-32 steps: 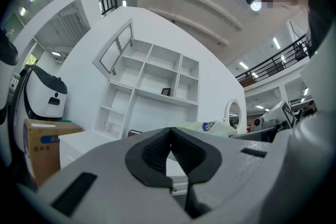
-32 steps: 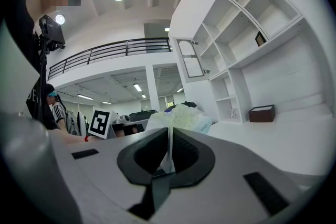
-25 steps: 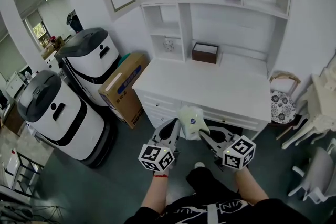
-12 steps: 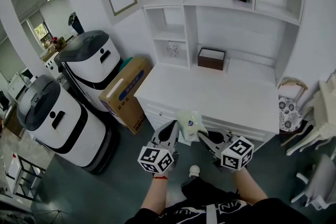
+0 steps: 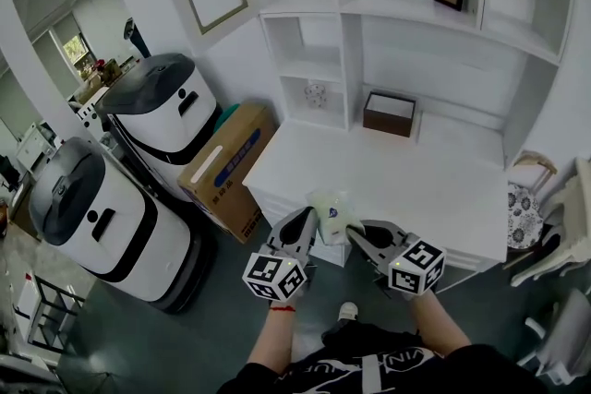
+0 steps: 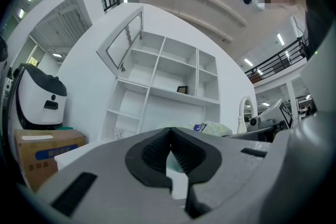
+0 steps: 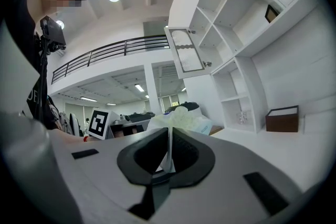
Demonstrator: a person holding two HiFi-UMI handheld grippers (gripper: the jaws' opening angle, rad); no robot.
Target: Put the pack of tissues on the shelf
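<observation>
Both are clamped tight: the left tongs [image 5: 307, 219] and the right tongs [image 5: 356, 235] each pinch an edge of the pack [image 5: 334, 209], holding it up between them. It hangs at the near edge of the white worktop [image 5: 406, 171], well apart from the shelf [image 5: 319, 69] at the back.

Brown box [image 5: 389, 113] on the white desk [image 5: 369, 171] (cardboard carton [image 5: 227, 163] beside it).
</observation>
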